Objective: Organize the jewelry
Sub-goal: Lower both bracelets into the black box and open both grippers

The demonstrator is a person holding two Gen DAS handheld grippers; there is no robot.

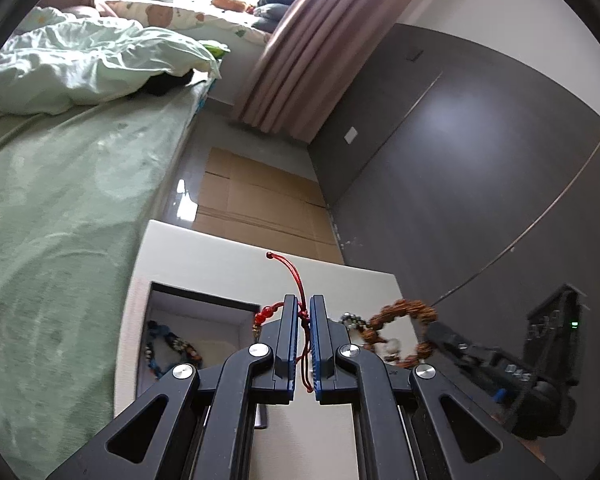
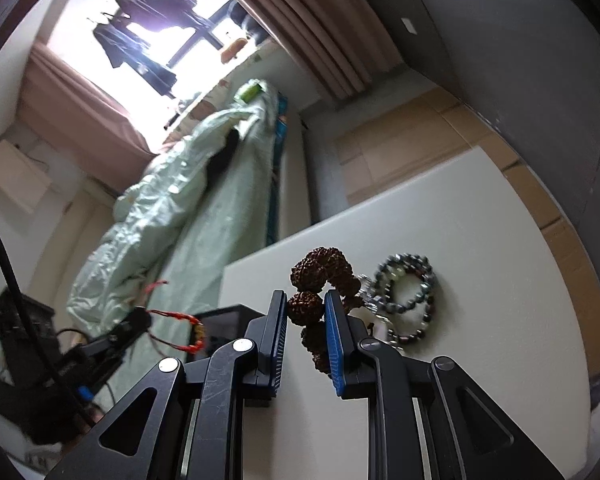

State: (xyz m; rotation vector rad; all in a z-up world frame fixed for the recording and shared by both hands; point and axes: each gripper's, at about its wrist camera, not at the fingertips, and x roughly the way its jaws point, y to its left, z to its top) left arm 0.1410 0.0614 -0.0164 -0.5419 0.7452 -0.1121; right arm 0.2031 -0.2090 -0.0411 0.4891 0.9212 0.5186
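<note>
My left gripper (image 1: 304, 308) is shut on a red cord bracelet (image 1: 300, 280) with red beads, held above the white table (image 1: 228, 256). Below it is an open box compartment (image 1: 204, 320) holding a dark patterned bead bracelet (image 1: 172, 348). My right gripper (image 2: 306, 300) is shut on a brown rough-seed bracelet (image 2: 320, 268), lifted off the table. That bracelet also shows in the left wrist view (image 1: 400, 312), with the right gripper (image 1: 436, 332) at its right side. A grey bead bracelet (image 2: 410, 288) lies on the table to the right, with other bead strands beside it.
A bed with green bedding (image 1: 60, 208) runs along the table's left. Cardboard sheets (image 1: 252, 200) cover the floor beyond the table. A dark wardrobe wall (image 1: 460, 168) stands to the right, and pink curtains (image 1: 300, 52) hang at the back.
</note>
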